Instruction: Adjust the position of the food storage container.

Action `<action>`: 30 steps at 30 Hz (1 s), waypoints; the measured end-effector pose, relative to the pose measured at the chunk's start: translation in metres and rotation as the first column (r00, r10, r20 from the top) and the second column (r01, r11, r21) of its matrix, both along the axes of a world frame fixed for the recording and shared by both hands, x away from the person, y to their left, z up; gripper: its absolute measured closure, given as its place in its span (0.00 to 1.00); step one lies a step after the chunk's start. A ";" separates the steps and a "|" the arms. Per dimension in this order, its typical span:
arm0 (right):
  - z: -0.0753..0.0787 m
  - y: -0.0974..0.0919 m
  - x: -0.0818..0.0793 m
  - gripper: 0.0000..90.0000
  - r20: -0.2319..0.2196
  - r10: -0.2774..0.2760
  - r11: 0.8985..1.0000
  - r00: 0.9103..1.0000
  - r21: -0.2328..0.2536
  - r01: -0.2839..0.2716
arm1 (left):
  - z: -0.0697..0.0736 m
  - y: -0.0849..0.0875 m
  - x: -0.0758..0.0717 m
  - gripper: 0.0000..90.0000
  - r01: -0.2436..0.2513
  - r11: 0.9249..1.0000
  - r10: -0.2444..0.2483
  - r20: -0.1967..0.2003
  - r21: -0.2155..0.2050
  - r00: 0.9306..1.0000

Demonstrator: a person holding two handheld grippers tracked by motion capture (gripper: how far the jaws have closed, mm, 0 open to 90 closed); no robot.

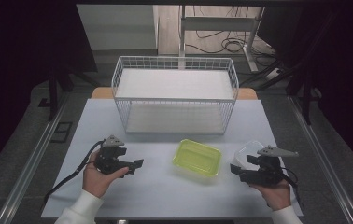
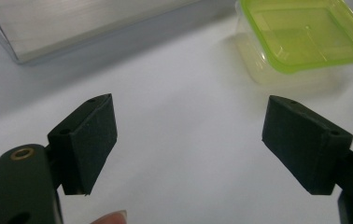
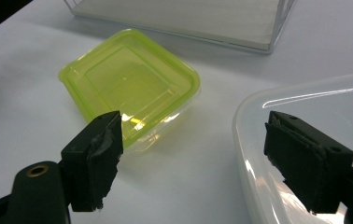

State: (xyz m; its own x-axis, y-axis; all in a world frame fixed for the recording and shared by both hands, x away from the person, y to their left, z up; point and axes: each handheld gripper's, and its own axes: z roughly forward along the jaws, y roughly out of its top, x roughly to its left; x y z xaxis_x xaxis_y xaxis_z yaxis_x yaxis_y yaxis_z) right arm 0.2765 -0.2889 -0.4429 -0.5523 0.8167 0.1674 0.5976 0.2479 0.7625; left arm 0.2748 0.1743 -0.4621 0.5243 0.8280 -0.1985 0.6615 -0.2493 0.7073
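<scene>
A white worktop (image 1: 165, 186) carries a white wire basket (image 1: 174, 93) standing at its far edge, roughly centred, with a pale liner on its floor. Nearer the person, right of centre, sits a shallow clear container with a yellow-green lid (image 1: 197, 157), lid on and lying flat. Just beside it, toward the right edge, rests a second container of clear, colourless plastic (image 1: 249, 151), partly hidden behind the right gripper in the high view.

The left gripper (image 1: 135, 165) is held in the person's left hand (image 1: 97, 179) above the near-left part of the worktop, well apart from the green-lidded container. Its jaws stand wide apart with bare white surface between them; in the left gripper view the green-lidded container appears beyond the right-hand jaw, untouched. A fingertip (image 2: 111, 217) shows at the bottom edge of that view.

The right gripper (image 1: 237, 170) is held in the person's right hand (image 1: 275, 193) near the right edge, close to the near side. Its jaws are likewise spread wide and grasp nothing. In the right gripper view one jaw lies in front of the near edge of the green lid and the other over the rim of the clear container; whether either touches cannot be told.

Both sleeves (image 1: 79, 210) are white. A black cable (image 1: 67, 179) trails from the left gripper toward the near-left corner.
</scene>
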 end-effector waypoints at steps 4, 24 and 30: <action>0.000 -0.002 0.002 0.22 -0.001 -0.002 1.000 1.000 -0.007 0.002 | 0.000 0.000 0.000 0.21 -0.018 1.000 0.018 0.019 -0.002 1.000; 0.019 0.030 -0.001 0.19 -0.026 0.055 0.998 0.998 -0.029 -0.056 | 0.008 0.008 -0.008 0.21 0.012 0.999 -0.011 0.027 -0.032 1.000; 0.020 0.035 0.012 0.26 -0.042 0.025 0.999 0.999 -0.046 -0.027 | 0.008 0.009 -0.006 0.21 0.013 1.000 -0.012 0.028 -0.027 1.000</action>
State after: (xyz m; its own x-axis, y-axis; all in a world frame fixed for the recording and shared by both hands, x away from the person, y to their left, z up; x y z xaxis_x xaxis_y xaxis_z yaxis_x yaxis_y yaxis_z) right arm 0.2880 -0.2540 -0.4229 -0.5667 0.8097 0.1526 0.6214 0.2984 0.7245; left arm 0.2688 0.1829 -0.4539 0.5401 0.8160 -0.2061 0.6385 -0.2377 0.7320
